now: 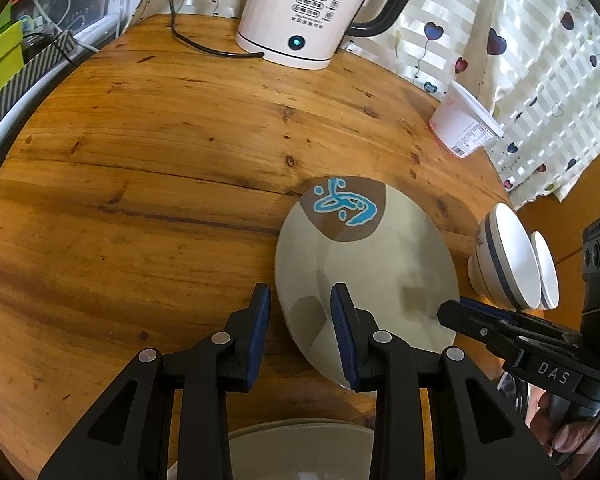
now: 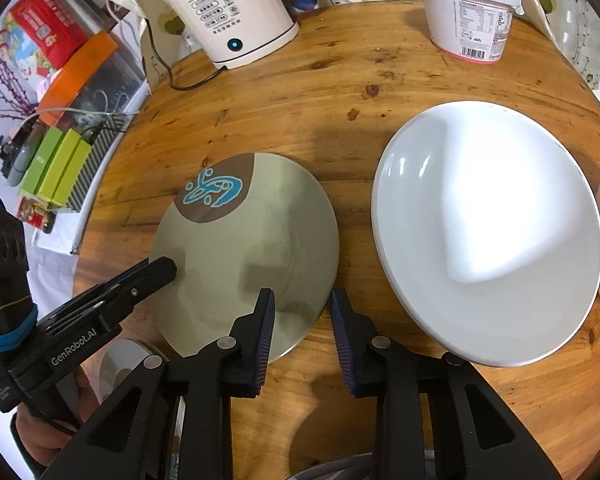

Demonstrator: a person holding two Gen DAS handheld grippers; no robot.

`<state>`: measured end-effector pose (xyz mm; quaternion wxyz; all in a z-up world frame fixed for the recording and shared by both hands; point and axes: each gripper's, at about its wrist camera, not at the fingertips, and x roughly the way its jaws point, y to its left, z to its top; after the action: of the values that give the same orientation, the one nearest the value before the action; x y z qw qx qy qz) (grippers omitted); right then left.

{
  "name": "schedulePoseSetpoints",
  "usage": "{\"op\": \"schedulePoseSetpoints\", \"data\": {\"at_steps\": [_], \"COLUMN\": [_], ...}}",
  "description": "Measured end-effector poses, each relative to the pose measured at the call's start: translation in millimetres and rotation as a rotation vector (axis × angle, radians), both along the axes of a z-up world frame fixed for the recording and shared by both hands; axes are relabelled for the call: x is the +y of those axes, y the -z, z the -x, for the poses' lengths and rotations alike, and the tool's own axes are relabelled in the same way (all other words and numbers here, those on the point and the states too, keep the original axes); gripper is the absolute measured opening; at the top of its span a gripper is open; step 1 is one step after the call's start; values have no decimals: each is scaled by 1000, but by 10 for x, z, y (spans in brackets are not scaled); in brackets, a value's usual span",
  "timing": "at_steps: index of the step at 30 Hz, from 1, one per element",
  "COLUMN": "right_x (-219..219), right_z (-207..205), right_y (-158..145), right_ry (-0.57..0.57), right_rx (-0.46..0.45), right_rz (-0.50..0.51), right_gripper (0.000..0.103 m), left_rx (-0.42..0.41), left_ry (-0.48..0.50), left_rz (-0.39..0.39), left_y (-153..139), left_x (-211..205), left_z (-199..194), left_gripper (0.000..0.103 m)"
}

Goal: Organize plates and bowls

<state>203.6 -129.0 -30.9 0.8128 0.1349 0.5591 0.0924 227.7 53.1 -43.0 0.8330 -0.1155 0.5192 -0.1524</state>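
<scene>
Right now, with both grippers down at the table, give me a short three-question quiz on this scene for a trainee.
1. True or false: the kettle display reads 55.
2. Which dish has its rim between the right gripper fingers? A. striped bowl B. beige plate C. white plate
3. What is the table made of?
Key: 1 true; 2 B; 3 wood.

Both wrist cams close, angled down; share grey plate [image 1: 364, 276].
</scene>
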Motion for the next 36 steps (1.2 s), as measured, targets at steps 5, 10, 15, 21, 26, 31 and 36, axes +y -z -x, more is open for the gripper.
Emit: {"op": "schedulePoseSetpoints", "data": {"at_steps": [5,10,15,21,26,31,36], "right_x": [-3,-1,4,9,11,28,39], "right_z": [-12,-11,-18,-3,33,64,109], "right_y": [8,5,1,-34,-60,-96,-144], "right_ry": [0,0,-2,-7,-10,-18,-25], "right_rx": [-1,-1,-5,-21,-34,-45,-57], "right_rz": [2,4,-3,-7,-12,-10,-11], "right_gripper": [24,20,20,20,20,20,20], "left_rx": [-3,-10,-15,-21,-38,-47,-58], "left_ry": [5,6,3,-2,-4,-11,-18], "left_rz": [-5,-9,-7,-4,-7,-8,-5], "left_y": [10,-1,-10,-33,-89,-128,-184], "left_x": [-27,-23,-1,20,30,53,75], "left_z": [-13,2,20,66,112,157,230], "left_gripper": [32,32,32,32,32,32,32]}}
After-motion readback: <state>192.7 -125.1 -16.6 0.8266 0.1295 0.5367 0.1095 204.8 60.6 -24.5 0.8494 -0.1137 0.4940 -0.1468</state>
